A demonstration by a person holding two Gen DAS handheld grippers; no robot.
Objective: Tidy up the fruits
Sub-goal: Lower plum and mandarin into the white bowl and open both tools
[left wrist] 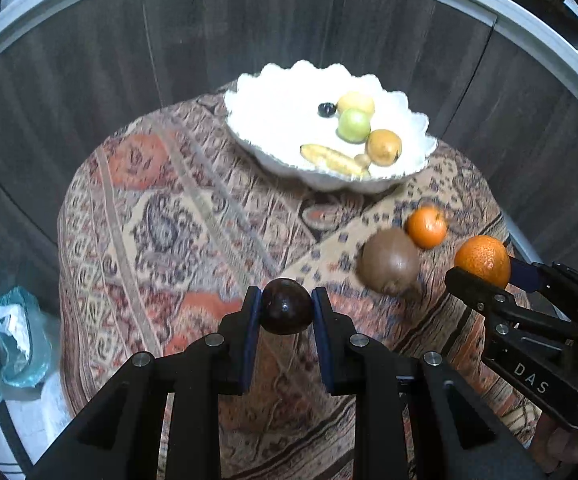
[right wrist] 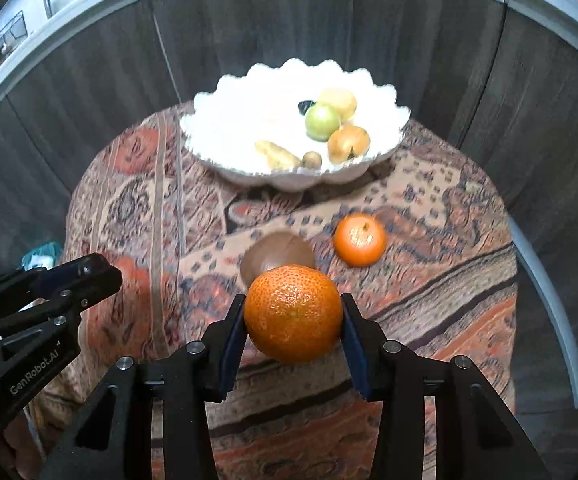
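Left gripper (left wrist: 287,306): jaws clenched on a dark plum (left wrist: 286,306), low centre of the left view, lifted clear of the counter (left wrist: 193,208). Right gripper (right wrist: 294,318): jaws grasping a big orange (right wrist: 294,312), low centre of the right view, also off the cloth.

Bowl (left wrist: 405,114): upper centre of both views, near the counter's far edge, already holding a banana (left wrist: 331,158), a green fruit (left wrist: 354,125) and several yellow ones. A kiwi (left wrist: 389,266) and a small orange (left wrist: 427,227) lie loose on the cloth, right of centre, touching or nearly so.

Risks, as judged:
- Both fruits are round and pinched at the pad tips; a jolt or slack grip could let either roll out and off the counter.
- Both grippers appear bound for the same bowl; arriving together risks a clash above it.
- A drop from height could knock fruit already in the bowl or bounce out over the scalloped rim.
- The right gripper's path crosses the kiwi; a low pass could send it rolling.
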